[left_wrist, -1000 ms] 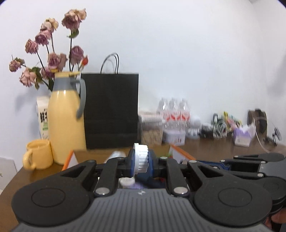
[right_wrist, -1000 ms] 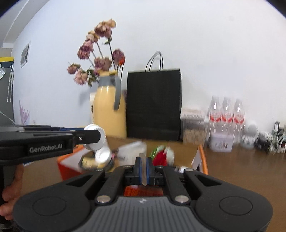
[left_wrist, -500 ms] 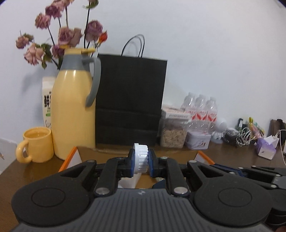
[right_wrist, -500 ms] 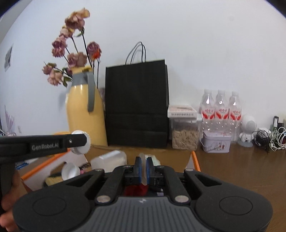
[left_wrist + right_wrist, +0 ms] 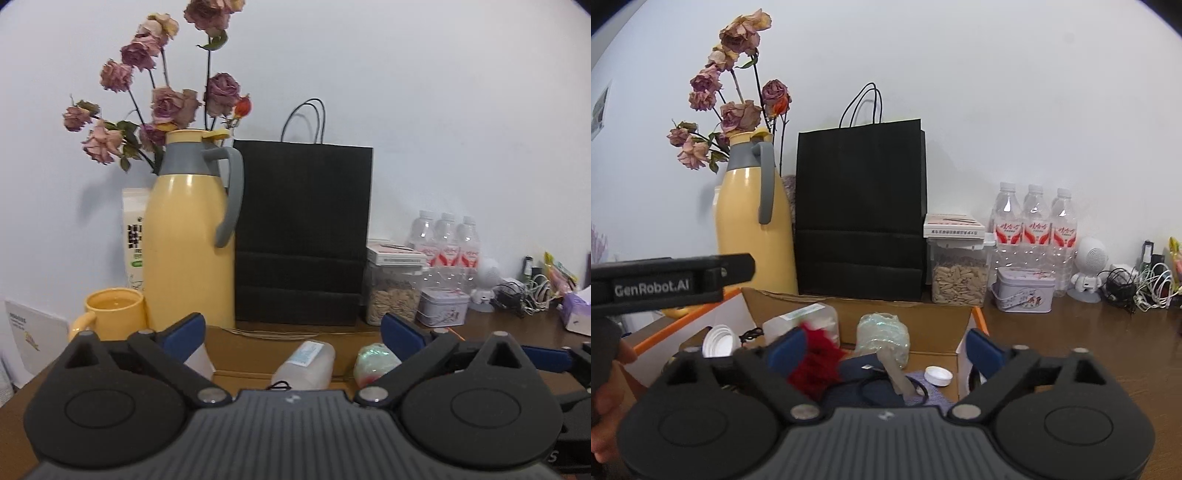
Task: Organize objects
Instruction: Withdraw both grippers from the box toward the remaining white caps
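Both my grippers hover over the cardboard box [image 5: 934, 325] with jaws spread wide and empty: left gripper [image 5: 291, 334], right gripper [image 5: 882, 347]. Inside lie a plastic bottle [image 5: 809, 319], white cap [image 5: 938, 375], red fluffy item [image 5: 812, 365] and dark pouch [image 5: 864, 384]. Sorting looks well underway; I cannot tell what remains.
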